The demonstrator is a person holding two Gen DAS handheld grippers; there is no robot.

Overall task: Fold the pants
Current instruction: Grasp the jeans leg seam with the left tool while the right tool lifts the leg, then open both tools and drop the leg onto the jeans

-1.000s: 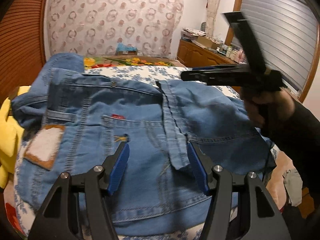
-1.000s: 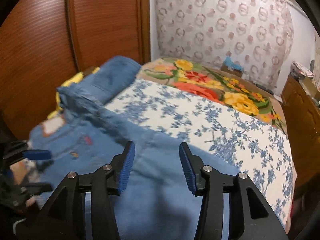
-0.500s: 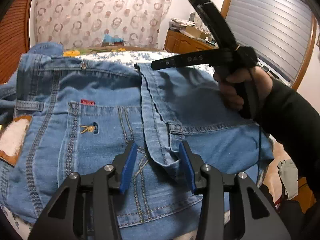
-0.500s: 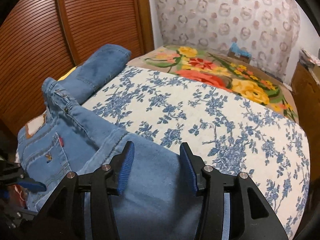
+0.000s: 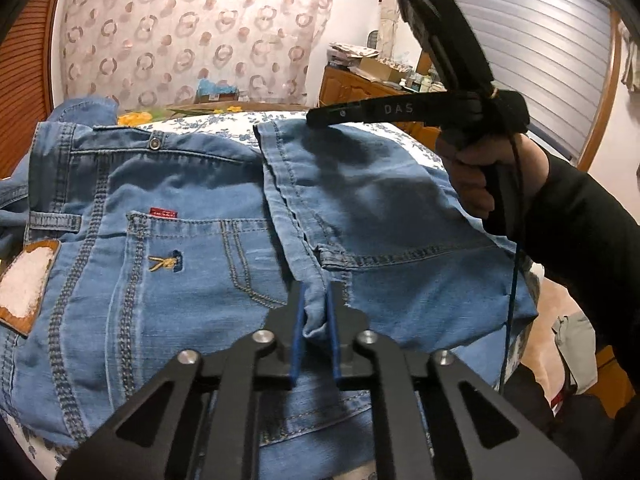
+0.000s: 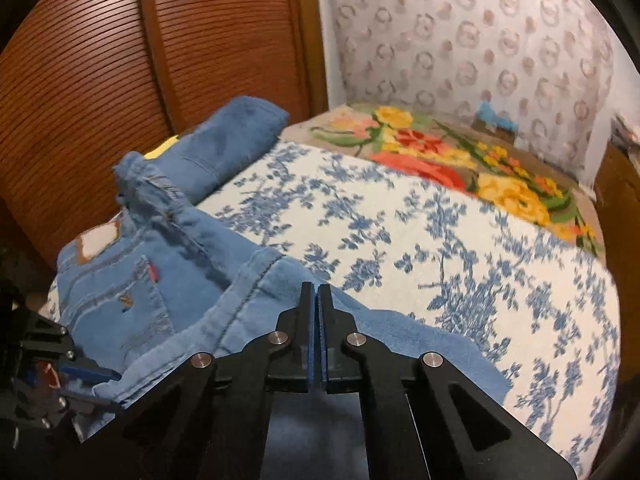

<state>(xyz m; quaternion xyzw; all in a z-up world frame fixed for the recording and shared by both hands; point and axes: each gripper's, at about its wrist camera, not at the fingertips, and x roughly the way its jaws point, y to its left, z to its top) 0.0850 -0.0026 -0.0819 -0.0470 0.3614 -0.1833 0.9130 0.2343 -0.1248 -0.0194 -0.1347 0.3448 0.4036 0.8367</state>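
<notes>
Pinching the jeans (image 5: pixel 192 216) with both tools: left gripper (image 5: pixel 315 332) clamping a bunched hem edge of the folded-over leg, right gripper (image 6: pixel 319 336) squeezed closed on the far denim edge. Lying waistband-and-pocket side up on the floral bedspread (image 6: pixel 440 240), leg panel already doubled over the seat (one fold seemingly in, more remaining, judging loosely). Missing the lower legs, cut off by the frame; blurring at the right view's edges.
</notes>
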